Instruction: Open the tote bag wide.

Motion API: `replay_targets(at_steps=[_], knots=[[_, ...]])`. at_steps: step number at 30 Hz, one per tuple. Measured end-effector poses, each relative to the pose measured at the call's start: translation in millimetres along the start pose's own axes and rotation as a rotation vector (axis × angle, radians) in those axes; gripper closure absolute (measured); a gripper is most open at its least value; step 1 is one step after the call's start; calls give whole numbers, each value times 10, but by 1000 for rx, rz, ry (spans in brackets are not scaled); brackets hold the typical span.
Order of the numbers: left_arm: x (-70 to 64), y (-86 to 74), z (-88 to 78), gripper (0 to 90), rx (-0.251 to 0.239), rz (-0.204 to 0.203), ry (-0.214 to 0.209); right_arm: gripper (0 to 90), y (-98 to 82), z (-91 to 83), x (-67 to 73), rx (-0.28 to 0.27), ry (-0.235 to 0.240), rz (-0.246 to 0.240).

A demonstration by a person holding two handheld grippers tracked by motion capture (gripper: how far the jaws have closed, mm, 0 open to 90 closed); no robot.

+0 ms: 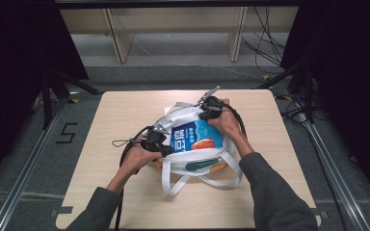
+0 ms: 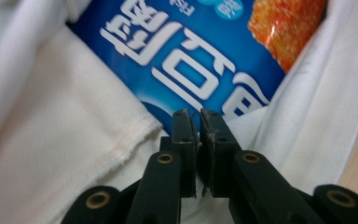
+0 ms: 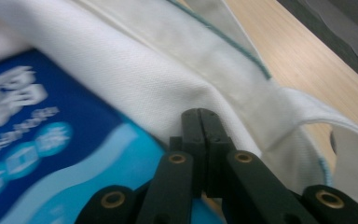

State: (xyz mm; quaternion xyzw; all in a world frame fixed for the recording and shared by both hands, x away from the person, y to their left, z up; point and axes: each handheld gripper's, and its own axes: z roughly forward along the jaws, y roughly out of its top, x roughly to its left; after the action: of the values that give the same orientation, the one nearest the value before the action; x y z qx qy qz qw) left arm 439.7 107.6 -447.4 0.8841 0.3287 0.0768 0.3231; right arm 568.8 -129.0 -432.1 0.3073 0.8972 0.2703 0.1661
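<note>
A white cloth tote bag (image 1: 192,155) lies in the middle of the table with its mouth held wide. Inside it lies a blue snack packet (image 1: 192,135) with white lettering and an orange picture. My left gripper (image 1: 167,148) is at the bag's left rim, jaws pinched on the white cloth (image 2: 121,140) right at the packet (image 2: 177,60). My right gripper (image 1: 206,114) is at the far rim, its jaws pressed together on the bag's edge (image 3: 168,79) beside the packet (image 3: 51,154). The bag's bottom is hidden.
The bag's long white handles (image 1: 173,183) loop toward the front of the light wooden table (image 1: 125,110). An orange edge (image 1: 219,167) shows under the bag. Beyond the table stand a wooden bench (image 1: 173,24) and floor cables (image 1: 270,48).
</note>
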Motion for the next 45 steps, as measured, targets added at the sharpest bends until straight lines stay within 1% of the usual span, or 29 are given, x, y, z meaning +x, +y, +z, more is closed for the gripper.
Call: replay_targets(at_steps=[1, 3, 5, 6, 9, 10, 13, 14, 17, 18, 20, 21, 22, 23, 24, 25, 26, 27, 29, 30, 31, 32, 33, 35, 36, 39, 43, 44, 45], knots=[[-11, -20, -6, 849, 12, 16, 3, 900, -7, 57, -41, 16, -24, 2], [-41, -71, -32, 863, 40, 41, 1, 900, -31, 117, -87, 44, -27, 58], [-51, -108, -44, 870, 33, 36, 6, 900, -43, 128, -115, 45, -32, 70], [-35, -129, -71, 871, 12, 10, -3, 900, -58, 128, -158, 34, -34, 77], [-35, -85, -92, 862, -6, 2, 13, 900, -31, 72, -141, 33, -31, 74], [-12, 1, -129, 855, -47, -5, 22, 900, -10, -39, -110, 5, -21, 66], [45, 137, -168, 857, -75, -15, 45, 900, 13, -160, -86, -28, -20, 61], [115, 290, -151, 853, -84, -31, 52, 900, 15, -260, -41, -74, -8, 66], [219, 457, -20, 850, -65, -64, 77, 900, -4, -402, 33, -99, 33, 42], [266, 500, 58, 849, -39, -70, 79, 900, -26, -453, 75, -88, 41, 57], [329, 504, 169, 853, 26, -56, 136, 900, -112, -522, 128, -100, 69, 14], [329, 504, 169, 868, 26, -56, 136, 900, -112, -522, 128, -100, 69, 14], [429, 427, 165, 886, 81, -37, 207, 900, -240, -574, 147, -66, 55, -14], [429, 427, 165, 889, 81, -37, 207, 900, -240, -574, 147, -66, 55, -14], [508, 370, 120, 889, 97, -56, 238, 900, -291, -592, 143, -49, 40, -9], [614, 288, 58, 892, 60, -110, 257, 900, -361, -606, 121, -38, 26, -6], [649, 256, 4, 893, 58, -123, 267, 900, -511, -621, 15, 8, 28, -2], [613, 266, 7, 893, 62, -101, 274, 900, -553, -611, -30, 18, 12, -14], [590, 276, 1, 892, 63, -92, 256, 900, -597, -611, -66, 30, 20, 2], [615, 251, -7, 881, 30, -119, 226, 900, -644, -640, -69, 0, 31, 48], [615, 251, -7, 877, 30, -119, 226, 900, -644, -640, -69, 0, 31, 48], [617, 212, -37, 862, -17, -161, 183, 900, -637, -672, -33, -33, 16, 48], [599, 200, -61, 853, -39, -169, 165, 900, -622, -706, -8, -44, 23, 52], [581, 191, -82, 844, -58, -166, 161, 900, -587, -779, 21, -63, 37, 57], [567, 192, -107, 838, -62, -162, 155, 900, -579, -811, 16, -80, 45, 36], [482, 208, -219, 827, -132, -158, 154, 900, -564, -859, 46, -110, 50, 37], [418, 202, -345, 809, -171, -137, 141, 900, -569, -948, 89, -149, 66, 29], [410, 193, -371, 804, -186, -142, 136, 900, -564, -968, 90, -170, 69, 0], [405, 181, -400, 802, -204, -151, 120, 900, -566, -1009, 107, -164, 64, 25]])
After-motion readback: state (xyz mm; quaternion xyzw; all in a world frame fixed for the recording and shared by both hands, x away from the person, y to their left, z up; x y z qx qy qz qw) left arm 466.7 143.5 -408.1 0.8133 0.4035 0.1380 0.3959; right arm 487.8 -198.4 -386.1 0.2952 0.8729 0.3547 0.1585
